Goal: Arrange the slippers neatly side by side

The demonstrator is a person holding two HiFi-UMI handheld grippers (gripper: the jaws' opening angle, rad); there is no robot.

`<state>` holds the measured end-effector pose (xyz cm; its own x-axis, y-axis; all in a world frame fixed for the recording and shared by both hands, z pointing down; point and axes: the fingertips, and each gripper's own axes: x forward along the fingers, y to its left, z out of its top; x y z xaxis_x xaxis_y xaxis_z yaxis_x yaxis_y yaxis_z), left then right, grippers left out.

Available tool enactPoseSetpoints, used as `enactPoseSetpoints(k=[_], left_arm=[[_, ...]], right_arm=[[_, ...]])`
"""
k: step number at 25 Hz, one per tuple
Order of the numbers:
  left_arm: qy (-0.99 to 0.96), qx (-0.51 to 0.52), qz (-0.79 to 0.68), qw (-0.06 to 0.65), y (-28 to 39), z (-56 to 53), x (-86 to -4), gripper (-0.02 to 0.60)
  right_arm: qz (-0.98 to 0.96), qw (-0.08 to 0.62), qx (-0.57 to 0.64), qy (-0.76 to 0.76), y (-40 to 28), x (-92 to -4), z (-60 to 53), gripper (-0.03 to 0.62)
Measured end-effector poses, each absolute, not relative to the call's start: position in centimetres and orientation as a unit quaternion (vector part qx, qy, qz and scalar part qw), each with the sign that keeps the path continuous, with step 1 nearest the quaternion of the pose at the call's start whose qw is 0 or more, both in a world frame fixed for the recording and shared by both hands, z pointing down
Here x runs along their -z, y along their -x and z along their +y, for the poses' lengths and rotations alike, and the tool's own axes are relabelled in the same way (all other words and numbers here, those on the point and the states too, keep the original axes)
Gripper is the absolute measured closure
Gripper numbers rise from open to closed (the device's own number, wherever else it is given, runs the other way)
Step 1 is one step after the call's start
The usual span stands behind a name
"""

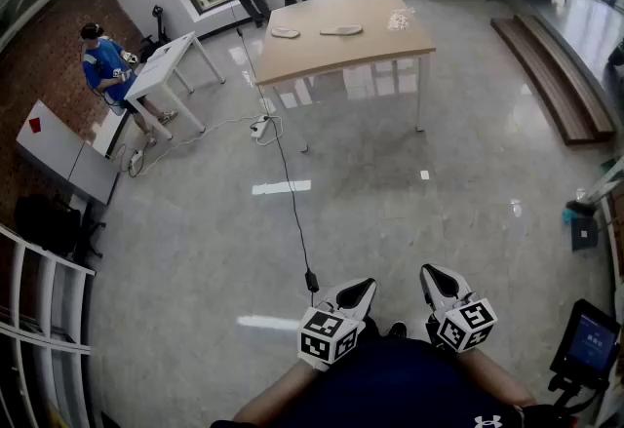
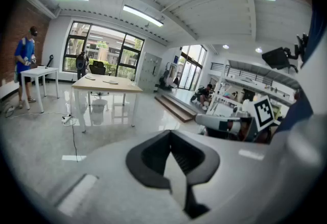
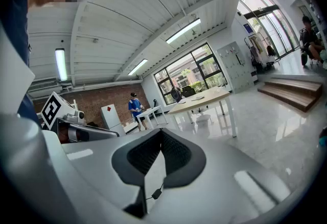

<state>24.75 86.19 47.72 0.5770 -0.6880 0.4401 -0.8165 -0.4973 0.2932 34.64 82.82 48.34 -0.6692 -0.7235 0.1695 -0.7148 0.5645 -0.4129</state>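
Two pale slippers lie apart on the far wooden table (image 1: 390,44), one (image 1: 285,32) to the left of the other (image 1: 341,29). Both grippers are held close to my body, far from that table. My left gripper (image 1: 357,290) is shut with nothing between its jaws. My right gripper (image 1: 437,277) is likewise shut and holds nothing. In the left gripper view the shut jaws (image 2: 172,159) point toward the table (image 2: 104,84), where the slippers are only small shapes. The right gripper view shows its shut jaws (image 3: 161,155) and the same table (image 3: 202,99) in the distance.
A black cable (image 1: 292,202) runs across the glossy floor from a power strip (image 1: 260,129). A person in blue (image 1: 105,67) stands at a small white table (image 1: 166,65). Wooden steps (image 1: 556,75) lie at the right, white shelving (image 1: 39,319) at the left, and a screen (image 1: 588,343) at the bottom right.
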Motion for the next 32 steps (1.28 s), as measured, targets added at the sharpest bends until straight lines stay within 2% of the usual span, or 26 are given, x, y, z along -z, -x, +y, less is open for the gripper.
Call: enactPoseSetpoints(k=[16,32], left_arm=[[-0.849,-0.115,-0.443,0.265,-22.8,79.7,-49.6,0.578],[-0.852,-0.105,-0.428,0.282,-14.8,65.4,-49.0,0.578]], right_arm=[[0.885,-0.018,0.234,0.403,-32.6,-50.2,76.4,0.583],[0.877,-0.039,0.237,0.416,-24.8,-49.7,62.6,0.583]])
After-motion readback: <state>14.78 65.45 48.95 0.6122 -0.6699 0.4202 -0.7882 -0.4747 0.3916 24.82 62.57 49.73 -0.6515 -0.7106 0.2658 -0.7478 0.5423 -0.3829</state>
